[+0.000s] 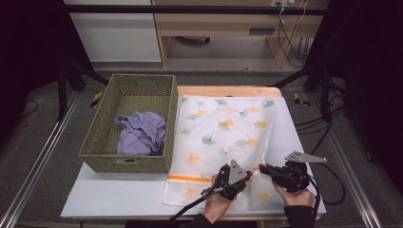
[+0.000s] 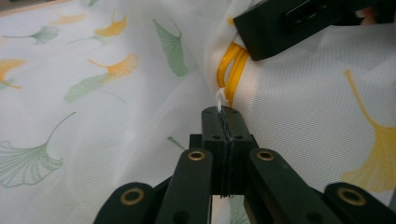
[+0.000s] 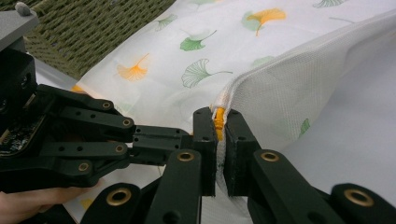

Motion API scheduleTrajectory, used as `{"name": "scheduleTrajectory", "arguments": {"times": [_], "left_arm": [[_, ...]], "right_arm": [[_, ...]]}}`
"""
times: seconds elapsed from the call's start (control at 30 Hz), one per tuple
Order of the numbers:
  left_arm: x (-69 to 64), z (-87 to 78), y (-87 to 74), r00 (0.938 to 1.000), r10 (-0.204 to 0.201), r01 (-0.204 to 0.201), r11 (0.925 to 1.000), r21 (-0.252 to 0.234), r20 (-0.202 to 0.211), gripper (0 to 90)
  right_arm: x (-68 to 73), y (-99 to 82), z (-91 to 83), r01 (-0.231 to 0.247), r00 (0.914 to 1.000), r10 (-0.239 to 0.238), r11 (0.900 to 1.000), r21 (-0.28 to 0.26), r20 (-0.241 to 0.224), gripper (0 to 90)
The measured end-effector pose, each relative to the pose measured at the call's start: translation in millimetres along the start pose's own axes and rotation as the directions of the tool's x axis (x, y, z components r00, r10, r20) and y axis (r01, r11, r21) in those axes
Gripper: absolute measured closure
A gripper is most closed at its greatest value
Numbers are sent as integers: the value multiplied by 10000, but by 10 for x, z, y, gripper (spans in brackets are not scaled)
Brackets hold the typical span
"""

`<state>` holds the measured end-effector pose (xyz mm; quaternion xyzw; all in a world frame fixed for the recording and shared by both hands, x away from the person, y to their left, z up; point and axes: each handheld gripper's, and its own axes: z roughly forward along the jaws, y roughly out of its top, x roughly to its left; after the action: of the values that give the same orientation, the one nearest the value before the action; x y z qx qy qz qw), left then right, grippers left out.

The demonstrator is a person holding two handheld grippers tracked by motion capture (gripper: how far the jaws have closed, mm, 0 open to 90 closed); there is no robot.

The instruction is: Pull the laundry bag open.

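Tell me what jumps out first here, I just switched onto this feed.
The white mesh laundry bag printed with ginkgo leaves covers the middle of the table, and both tongs meet at its near edge. The left tongs are shut on a small white zipper pull beside the orange zipper band, while the right tongs pinch that orange edge. To the left stands a woven green basket with a lilac garment inside.

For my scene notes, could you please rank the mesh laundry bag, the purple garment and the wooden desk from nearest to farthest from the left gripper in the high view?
From the left gripper:
1. Mesh laundry bag, gripped.
2. Purple garment, in the basket, up-left.
3. Wooden desk, beyond the table.
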<state>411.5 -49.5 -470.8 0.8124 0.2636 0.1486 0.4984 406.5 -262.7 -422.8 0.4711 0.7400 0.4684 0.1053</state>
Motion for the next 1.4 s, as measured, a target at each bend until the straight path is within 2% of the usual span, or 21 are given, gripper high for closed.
{"name": "scheduleTrajectory", "arguments": {"times": [0.23, 0.53, 0.67, 0.7, 0.73, 0.97, 1.17, 1.4], "left_arm": [[-9, -5, 8, 9997, 121, -118, 9998, 144, -228, 891], [1, -9, 14, 9983, -299, 310, 9993, 211, -490, 893], [1, -4, 9, 9984, -212, 228, 9993, 296, -532, 892], [6, -4, 3, 9979, -211, 231, 9992, 328, -609, 892], [6, -4, 3, 9979, -211, 231, 9992, 328, -609, 892], [119, -43, -54, 9949, -561, 599, 9972, 440, -833, 891], [146, -98, -61, 9939, -421, 472, 9977, 482, -1023, 891], [238, -160, -118, 9909, -561, 640, 9961, 612, -1227, 891]], "right_arm": [[-21, -10, -8, -80, 9999, 80, 10000, 48, 119, 851], [-26, -24, 1, -119, 9996, 118, 9999, 43, 263, 852], [-33, -25, -11, -127, 9992, 130, 9999, -59, 368, 852], [-33, -27, -36, -273, 9985, 278, 9996, -108, 469, 853], [-48, -27, -49, -188, 9986, 199, 9996, -216, 500, 853], [-147, -54, -144, -523, 9965, 551, 9976, -459, 624, 853], [-188, -81, -144, -664, 9950, 696, 9968, -452, 723, 853], [-231, -111, -146, -738, 9922, 775, 9964, -407, 979, 853]]}}
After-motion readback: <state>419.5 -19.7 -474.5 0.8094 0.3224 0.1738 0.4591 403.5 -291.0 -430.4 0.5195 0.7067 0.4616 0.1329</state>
